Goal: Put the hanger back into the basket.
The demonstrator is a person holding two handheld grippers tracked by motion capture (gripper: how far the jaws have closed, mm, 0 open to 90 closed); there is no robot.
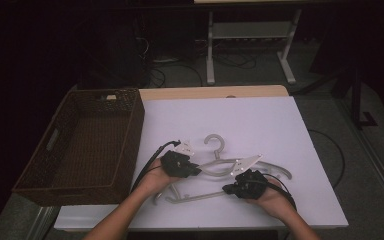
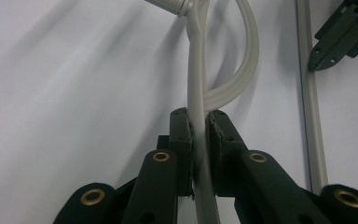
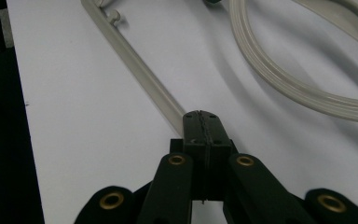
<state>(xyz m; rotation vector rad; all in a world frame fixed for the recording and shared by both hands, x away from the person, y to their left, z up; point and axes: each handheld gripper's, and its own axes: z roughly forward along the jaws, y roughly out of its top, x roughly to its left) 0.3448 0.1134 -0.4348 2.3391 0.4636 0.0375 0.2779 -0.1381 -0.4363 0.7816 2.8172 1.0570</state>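
A pale grey plastic hanger (image 1: 219,169) lies on the white table top (image 1: 260,120), its hook (image 1: 215,144) pointing away from me. My left gripper (image 1: 196,170) is shut on one curved arm of the hanger (image 2: 196,70), which runs straight up between the pads (image 2: 186,135). My right gripper (image 1: 228,189) sits at the right end of the hanger's thin lower bar (image 3: 140,70). Its jaws are pressed together where the bar runs in under them, so I read it as shut on the bar. A hand holds each gripper near the table's front edge.
A brown woven basket (image 1: 35,155) stands at the left, overhanging the white top's left edge. Black cables (image 1: 147,165) trail from both grippers. Behind the table, white desk legs (image 1: 210,50) rise from a dark floor with loose cables.
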